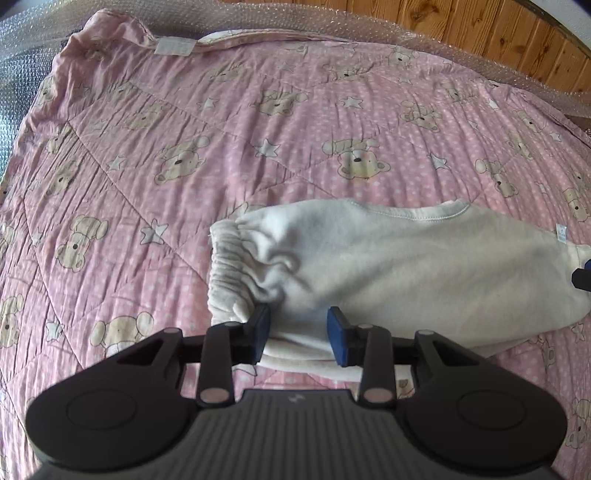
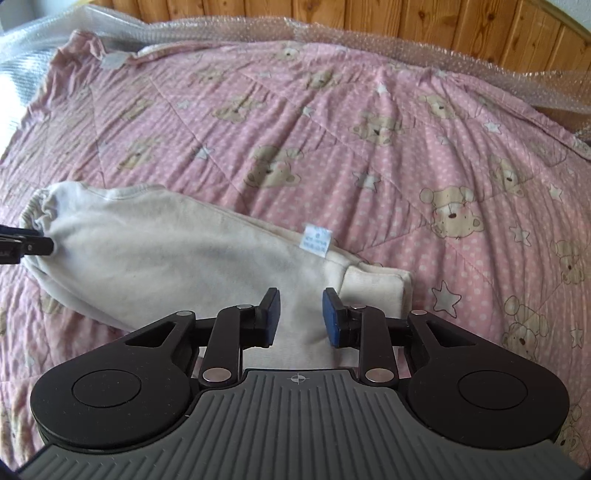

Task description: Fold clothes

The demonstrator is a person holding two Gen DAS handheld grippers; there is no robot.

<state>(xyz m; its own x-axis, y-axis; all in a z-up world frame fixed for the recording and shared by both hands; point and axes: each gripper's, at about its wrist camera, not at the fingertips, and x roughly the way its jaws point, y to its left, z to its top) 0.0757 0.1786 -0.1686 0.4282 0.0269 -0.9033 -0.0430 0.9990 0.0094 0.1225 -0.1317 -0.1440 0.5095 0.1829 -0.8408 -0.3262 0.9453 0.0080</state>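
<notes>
Cream fleece trousers point(image 1: 388, 266) lie folded lengthwise on a pink quilt point(image 1: 184, 147), elastic waistband point(image 1: 229, 266) to the left in the left wrist view. My left gripper point(image 1: 298, 332) is open, its blue pads on either side of the trousers' near edge by the waistband. In the right wrist view the trousers point(image 2: 166, 251) run left to right, with a small white care label point(image 2: 316, 240) and the leg cuffs point(image 2: 376, 291) at the right. My right gripper point(image 2: 300, 317) is open over the near edge close to the cuffs. The left gripper's tip point(image 2: 29, 245) shows at the far left.
The pink quilt point(image 2: 369, 147) with bears and stars covers the bed. Bubble wrap point(image 2: 332, 33) lines its far edge in front of a wooden panel wall point(image 2: 369, 14). A white quilt label point(image 1: 173, 46) sits at the far left corner.
</notes>
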